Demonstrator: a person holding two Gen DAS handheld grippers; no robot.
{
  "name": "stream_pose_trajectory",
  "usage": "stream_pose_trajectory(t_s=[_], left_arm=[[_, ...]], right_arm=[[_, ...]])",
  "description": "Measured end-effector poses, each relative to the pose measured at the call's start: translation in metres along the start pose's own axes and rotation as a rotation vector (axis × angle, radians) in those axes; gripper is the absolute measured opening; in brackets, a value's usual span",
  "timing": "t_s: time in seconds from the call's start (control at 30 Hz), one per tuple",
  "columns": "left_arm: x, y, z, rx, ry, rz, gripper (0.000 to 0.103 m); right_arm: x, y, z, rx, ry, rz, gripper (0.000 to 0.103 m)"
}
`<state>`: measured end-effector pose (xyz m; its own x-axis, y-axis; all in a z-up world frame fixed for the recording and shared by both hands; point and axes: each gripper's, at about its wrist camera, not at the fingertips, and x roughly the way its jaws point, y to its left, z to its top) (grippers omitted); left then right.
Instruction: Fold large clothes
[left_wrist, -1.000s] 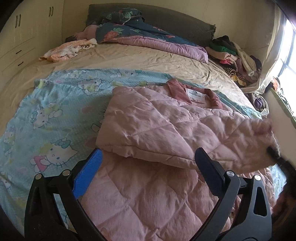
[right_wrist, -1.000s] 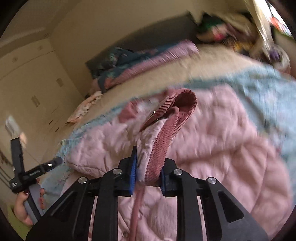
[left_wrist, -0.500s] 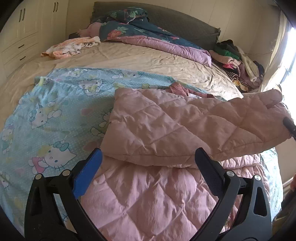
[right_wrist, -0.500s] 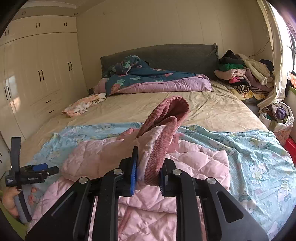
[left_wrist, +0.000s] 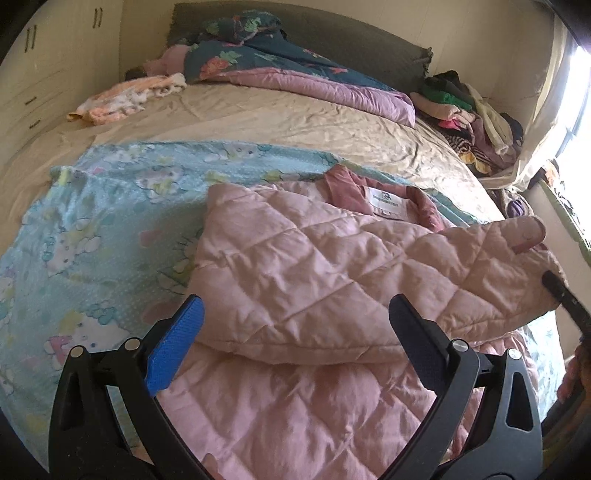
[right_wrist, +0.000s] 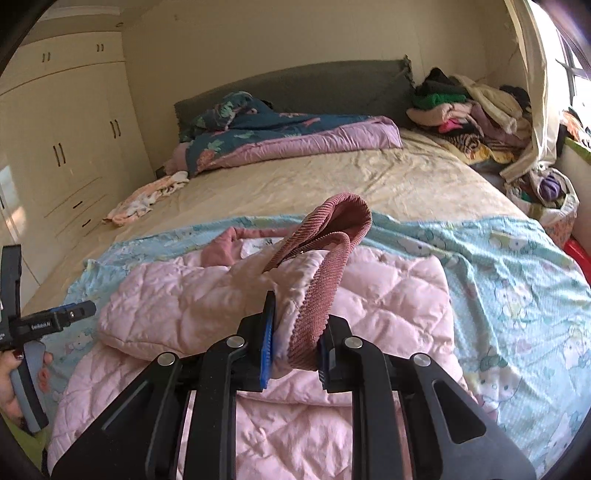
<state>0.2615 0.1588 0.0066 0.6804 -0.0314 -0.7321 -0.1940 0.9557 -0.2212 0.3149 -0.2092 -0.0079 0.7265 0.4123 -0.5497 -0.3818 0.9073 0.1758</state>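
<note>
A pink quilted jacket (left_wrist: 314, 280) lies on a light blue cartoon sheet (left_wrist: 110, 206) on the bed, one sleeve folded across its body. My right gripper (right_wrist: 293, 341) is shut on the sleeve's dark pink ribbed cuff (right_wrist: 325, 258) and holds the sleeve end lifted above the jacket (right_wrist: 221, 295); its tip shows at the right edge of the left wrist view (left_wrist: 561, 291). My left gripper (left_wrist: 295, 336) is open and empty, low over the jacket's near part; it also shows at the left edge of the right wrist view (right_wrist: 79, 308).
A folded floral and purple quilt (right_wrist: 288, 136) lies at the headboard. A small pale garment (right_wrist: 147, 195) lies on the beige sheet. A heap of clothes (right_wrist: 469, 110) is at the far right. Cream wardrobes (right_wrist: 55, 147) line the left wall.
My right gripper has carried the sleeve cuff across the jacket and lowered it a little. The left gripper has stayed open and drawn back slightly.
</note>
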Motion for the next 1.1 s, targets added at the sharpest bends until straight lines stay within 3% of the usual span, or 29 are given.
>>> stream_pose_trajectory(t_s=[0.13,0.4,0.6,0.73,1.1], left_arm=[[0.014,-0.008,0.003,-0.003,0.029,-0.041,0.093],[0.039,-0.022,-0.004,0.026,0.084,-0.042,0.093],[0.049,-0.025,-0.005,0.044,0.103,-0.014,0.093],[0.056,-0.022,-0.006,0.047,0.12,-0.003,0.093],[0.085,-0.007,-0.015,0.022,0.19,-0.001,0.095]], right_arm=[[0.01,-0.005,-0.008,0.022,0.033,-0.019,0.018],[0.022,-0.017,-0.023,0.063,0.089,-0.041,0.025],[0.02,-0.019,-0.028,0.074,0.09,-0.065,0.037],[0.013,-0.021,-0.026,0.077,0.065,-0.082,0.051],[0.01,0.008,-0.008,-0.022,0.055,-0.052,0.063]])
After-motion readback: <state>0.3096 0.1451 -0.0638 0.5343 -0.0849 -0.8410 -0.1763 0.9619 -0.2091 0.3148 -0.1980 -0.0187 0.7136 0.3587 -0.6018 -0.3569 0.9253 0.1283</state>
